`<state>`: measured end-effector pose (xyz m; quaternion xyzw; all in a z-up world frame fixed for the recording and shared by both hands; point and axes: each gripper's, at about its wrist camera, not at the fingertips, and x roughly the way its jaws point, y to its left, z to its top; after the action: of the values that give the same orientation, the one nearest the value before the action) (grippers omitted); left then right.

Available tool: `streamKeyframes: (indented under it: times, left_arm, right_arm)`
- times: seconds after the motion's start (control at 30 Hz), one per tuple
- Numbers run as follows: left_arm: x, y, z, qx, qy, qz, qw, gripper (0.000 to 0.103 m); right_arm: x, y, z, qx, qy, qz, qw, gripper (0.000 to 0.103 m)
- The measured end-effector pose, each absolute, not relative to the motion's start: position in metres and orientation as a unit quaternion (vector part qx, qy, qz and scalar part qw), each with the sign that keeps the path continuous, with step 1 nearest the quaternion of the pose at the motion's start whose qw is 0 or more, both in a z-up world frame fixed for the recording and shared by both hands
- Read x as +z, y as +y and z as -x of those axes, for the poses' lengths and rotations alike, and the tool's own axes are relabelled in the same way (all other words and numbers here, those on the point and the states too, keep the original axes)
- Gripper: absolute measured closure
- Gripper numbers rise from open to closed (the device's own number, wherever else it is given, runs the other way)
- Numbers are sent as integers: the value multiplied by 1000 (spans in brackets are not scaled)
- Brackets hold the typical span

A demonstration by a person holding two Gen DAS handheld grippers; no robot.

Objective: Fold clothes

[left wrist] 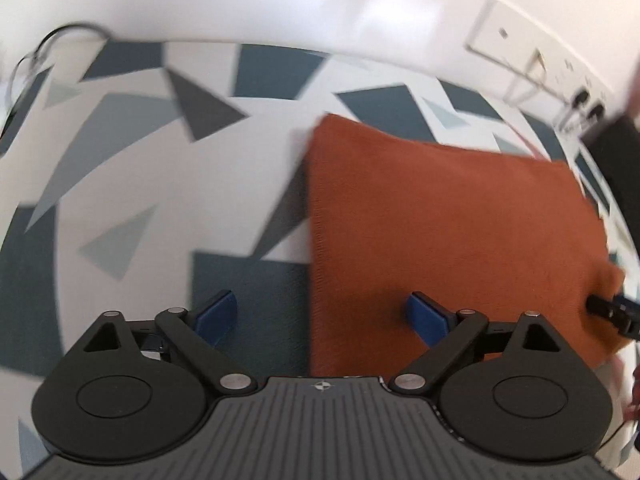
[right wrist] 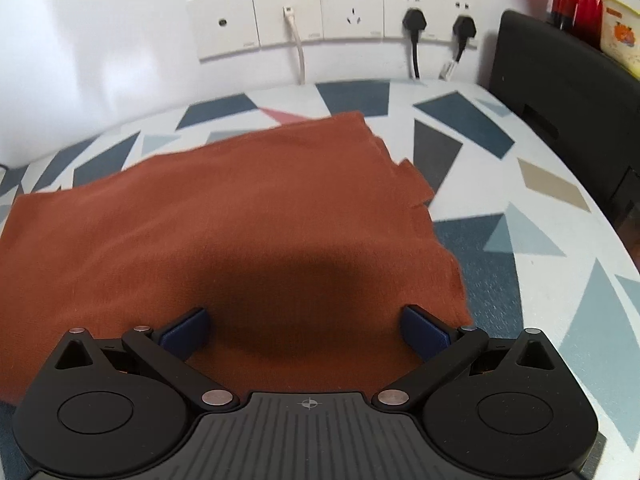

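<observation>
A rust-orange cloth lies folded flat on a table with a grey, blue and white triangle pattern. My left gripper is open and empty, hovering over the cloth's left edge. In the right wrist view the same cloth fills the middle, with layered edges at its right side. My right gripper is open and empty just above the cloth's near part, casting a dark shadow on it. The right gripper's tip also shows in the left wrist view, at the cloth's right corner.
A white wall with a row of sockets and two black plugs runs behind the table. A black box stands at the right edge. Red and yellow packages sit behind it. A wire loop lies far left.
</observation>
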<state>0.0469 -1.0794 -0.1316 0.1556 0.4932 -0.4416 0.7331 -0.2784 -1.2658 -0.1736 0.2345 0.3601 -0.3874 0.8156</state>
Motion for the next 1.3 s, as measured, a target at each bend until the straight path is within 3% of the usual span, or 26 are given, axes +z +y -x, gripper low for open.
streamKeyframes:
  times: [0.1,0.47,0.7,0.97,1.07,1.3]
  left_arm:
    - [-135,-1099,-37,-443,494,-177,727,0]
    - [-140,-1115,-25,-432,473,-189,744,0]
    - [-140,-1124,-24,-423,474,-186,749,0]
    - [-142,-1142,-25,-411,473,-179,759,0]
    - [-142,-1144,-25,-406,472,-174,763,0]
    - [-143,-1143,-23,-405,470,-171,766,1]
  right_arm:
    - [-174,-1267,276,-390,345,-232,822,1]
    - [-179,-1268,276,-394,321,-214,834,1]
    - [-155,-1324,307,-374,253,-256,855,1]
    - [-178,-1395,305,-366,278,-322,828,6]
    - [-181,-1391,291,-370,288,-299,831,1]
    - [-181,-1360,243,-300,349,-240,855,1]
